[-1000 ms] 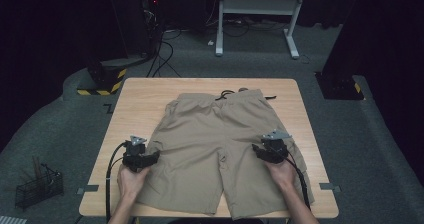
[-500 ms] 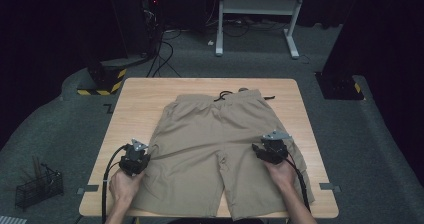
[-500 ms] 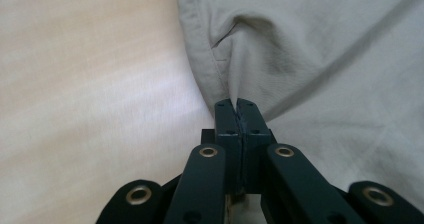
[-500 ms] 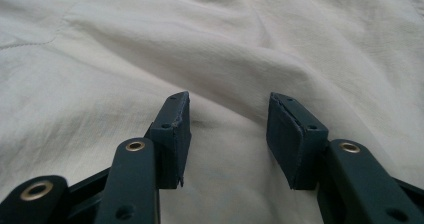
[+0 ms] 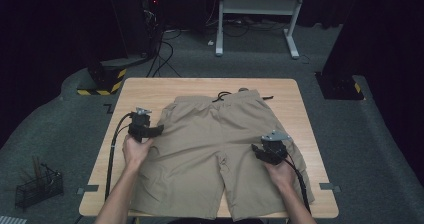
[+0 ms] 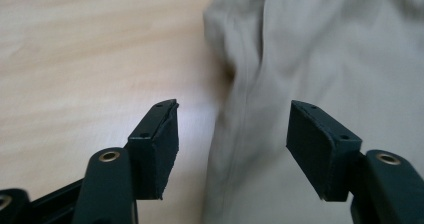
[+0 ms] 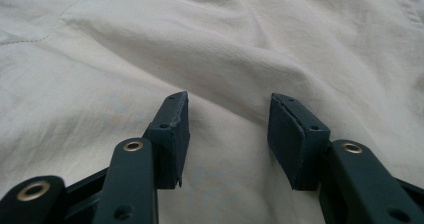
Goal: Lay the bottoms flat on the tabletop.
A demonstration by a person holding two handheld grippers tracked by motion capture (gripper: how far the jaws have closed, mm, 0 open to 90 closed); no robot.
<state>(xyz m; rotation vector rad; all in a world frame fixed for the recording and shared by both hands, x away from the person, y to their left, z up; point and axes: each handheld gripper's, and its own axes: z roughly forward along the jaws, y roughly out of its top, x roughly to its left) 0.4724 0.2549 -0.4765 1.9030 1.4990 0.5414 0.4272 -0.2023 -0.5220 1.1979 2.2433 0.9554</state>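
Tan shorts (image 5: 215, 144) lie flat on the wooden table (image 5: 150, 86), waistband away from me, a dark drawstring (image 5: 222, 95) at the top. My left gripper (image 5: 157, 130) is at the shorts' left side seam, open, one jaw over bare wood and the other over cloth (image 6: 300, 59). My right gripper (image 5: 260, 151) hovers over the right leg, open, with a fabric fold (image 7: 240, 59) running between its jaws. Neither holds anything.
A black wire basket (image 5: 37, 186) stands on the floor at the lower left. A white desk frame (image 5: 260, 6) and cables (image 5: 165, 39) lie beyond the table's far edge. A yellow-black striped base (image 5: 102, 79) sits by the far left corner.
My left gripper has moved away from me and slightly right, from the left leg's hem area up to the side seam. The right gripper has stayed in place.
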